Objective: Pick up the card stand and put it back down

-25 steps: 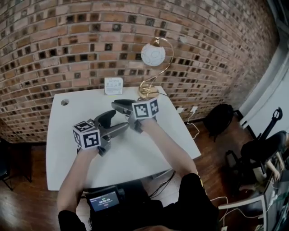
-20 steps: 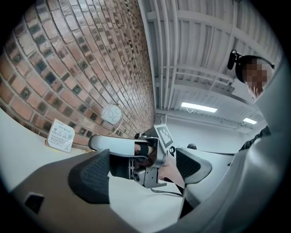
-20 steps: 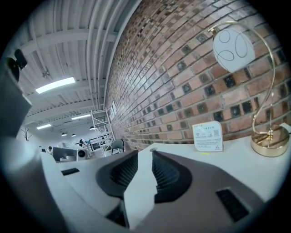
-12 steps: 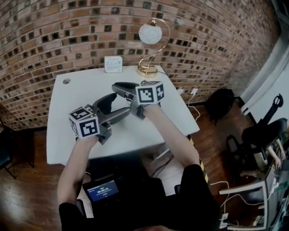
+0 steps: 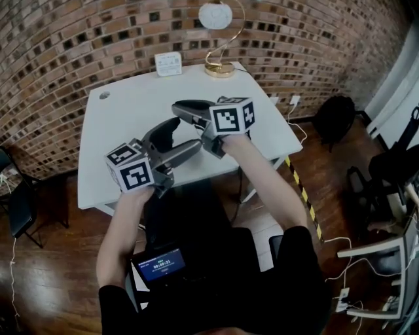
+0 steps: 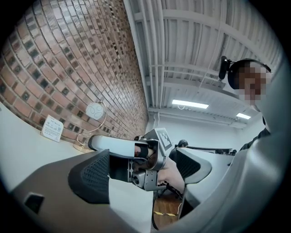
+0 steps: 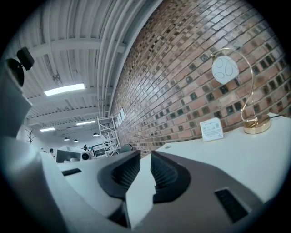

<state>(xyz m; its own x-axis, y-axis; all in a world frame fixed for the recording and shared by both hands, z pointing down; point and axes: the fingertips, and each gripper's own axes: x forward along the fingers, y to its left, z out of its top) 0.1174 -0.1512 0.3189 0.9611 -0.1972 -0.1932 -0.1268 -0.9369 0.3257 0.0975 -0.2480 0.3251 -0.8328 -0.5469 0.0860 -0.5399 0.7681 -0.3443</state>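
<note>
The card stand (image 5: 168, 63), a small white sign, stands at the back edge of the white table (image 5: 118, 124), against the brick wall. It also shows in the left gripper view (image 6: 52, 128) and the right gripper view (image 7: 212, 129). Both grippers hover over the table's near part, far from the stand. My left gripper (image 5: 180, 139) is wide open and empty (image 6: 141, 169). My right gripper (image 5: 185, 110) has just been closing; a narrow gap remains between its pads (image 7: 144, 170), with nothing in it.
A gold-arc lamp with a white globe (image 5: 218, 16) stands to the right of the stand. A cable hole (image 5: 100, 95) is at the table's back left. A dark chair (image 5: 14, 196) is on the left, another (image 5: 335, 118) on the right. A small screen (image 5: 159, 265) is below my arms.
Both grippers have drawn back from mid-table toward the near edge, away from the card stand. The stand has not moved.
</note>
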